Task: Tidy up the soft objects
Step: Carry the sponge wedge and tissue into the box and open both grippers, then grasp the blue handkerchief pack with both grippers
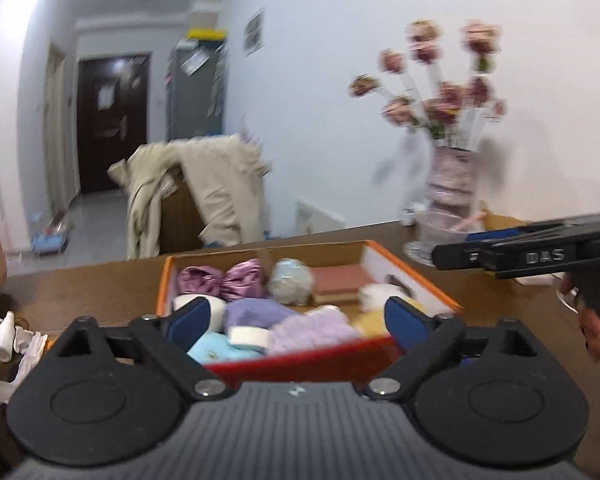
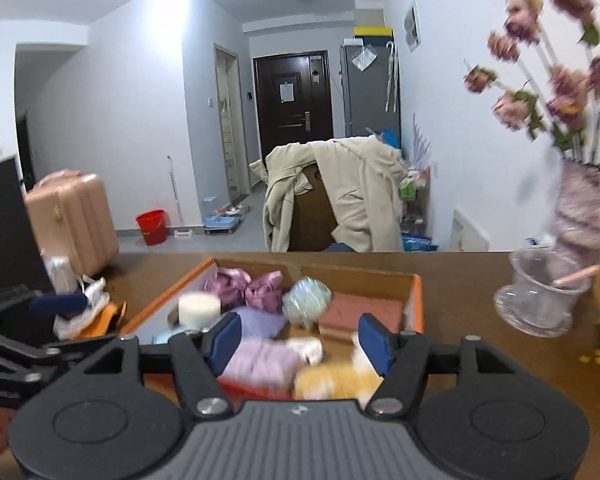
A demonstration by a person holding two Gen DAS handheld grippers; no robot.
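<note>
Your box (image 2: 414, 304) of soft things sits on the table (image 2: 468, 280) just ahead of both tongs. You look between picks: left tongs (image 1: 298, 318) and right tongs (image 2: 300, 338) are spread, holding nothing. Next, lower onto one item. Counted: two white rolls (image 1: 248, 336), one satin bow (image 2: 244, 290), one box.
</note>
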